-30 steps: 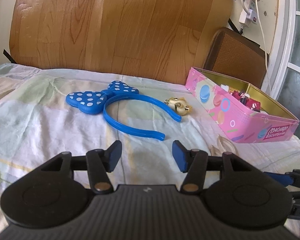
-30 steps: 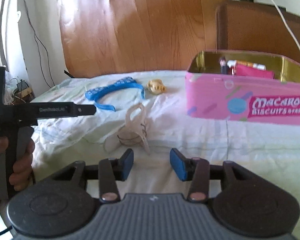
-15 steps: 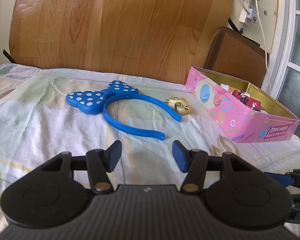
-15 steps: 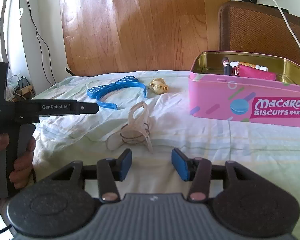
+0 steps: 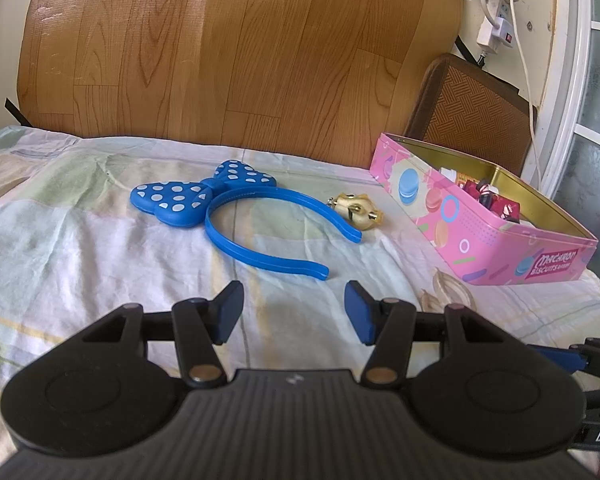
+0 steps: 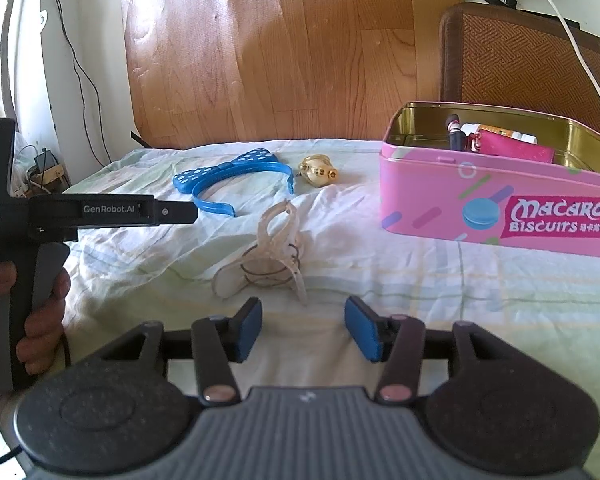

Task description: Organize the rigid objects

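A blue polka-dot bow headband [image 5: 236,212] lies on the bedsheet ahead of my open, empty left gripper [image 5: 294,312]; it also shows in the right wrist view [image 6: 228,180]. A small gold trinket [image 5: 358,212] lies beside the headband's end, also in the right wrist view [image 6: 319,171]. A clear plastic hair claw [image 6: 268,256] lies just ahead of my open, empty right gripper [image 6: 302,328]. An open pink Macaron Biscuits tin [image 6: 500,216] with several small items inside stands to the right, also in the left wrist view [image 5: 480,236].
The left gripper's body and the hand holding it [image 6: 40,240] show at the left in the right wrist view. A wood-grain board [image 5: 220,52] leans behind the bed. A brown woven panel [image 6: 528,64] and a power strip with cords [image 5: 496,28] stand at the back right.
The right gripper has eased closer to the clear hair claw and risen slightly. The left gripper has barely moved. Both stay open.
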A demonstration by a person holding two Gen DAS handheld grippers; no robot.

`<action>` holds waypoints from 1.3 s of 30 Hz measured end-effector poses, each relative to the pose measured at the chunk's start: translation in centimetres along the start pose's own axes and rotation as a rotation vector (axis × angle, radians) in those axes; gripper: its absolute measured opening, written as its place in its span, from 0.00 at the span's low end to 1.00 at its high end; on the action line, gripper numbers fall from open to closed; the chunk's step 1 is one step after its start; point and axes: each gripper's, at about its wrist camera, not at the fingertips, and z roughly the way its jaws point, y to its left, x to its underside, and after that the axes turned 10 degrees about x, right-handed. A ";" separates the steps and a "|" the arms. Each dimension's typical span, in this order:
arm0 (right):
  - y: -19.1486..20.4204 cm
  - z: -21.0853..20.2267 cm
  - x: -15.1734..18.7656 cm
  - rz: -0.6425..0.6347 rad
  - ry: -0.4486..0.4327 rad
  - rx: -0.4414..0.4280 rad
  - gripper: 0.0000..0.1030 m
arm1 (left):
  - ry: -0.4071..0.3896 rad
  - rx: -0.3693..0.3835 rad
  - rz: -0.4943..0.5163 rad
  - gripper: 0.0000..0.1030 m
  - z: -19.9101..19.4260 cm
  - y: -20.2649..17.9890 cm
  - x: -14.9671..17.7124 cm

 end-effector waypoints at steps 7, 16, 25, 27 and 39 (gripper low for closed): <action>-0.1 0.0 0.0 -0.001 0.001 -0.002 0.46 | 0.000 0.000 0.000 0.57 0.0 0.0 0.0; 0.0 0.0 0.0 -0.002 0.002 -0.002 0.47 | -0.001 0.000 0.000 0.57 0.0 0.0 0.0; 0.0 0.0 0.0 -0.003 0.002 -0.002 0.47 | -0.001 0.000 0.000 0.57 0.0 0.0 0.0; 0.0 0.0 0.0 -0.003 0.002 -0.002 0.47 | -0.001 0.000 0.000 0.57 -0.1 0.0 0.0; -0.3 -0.1 -0.1 0.006 -0.008 -0.006 0.47 | 0.009 0.043 0.007 0.57 -0.7 -0.5 -0.3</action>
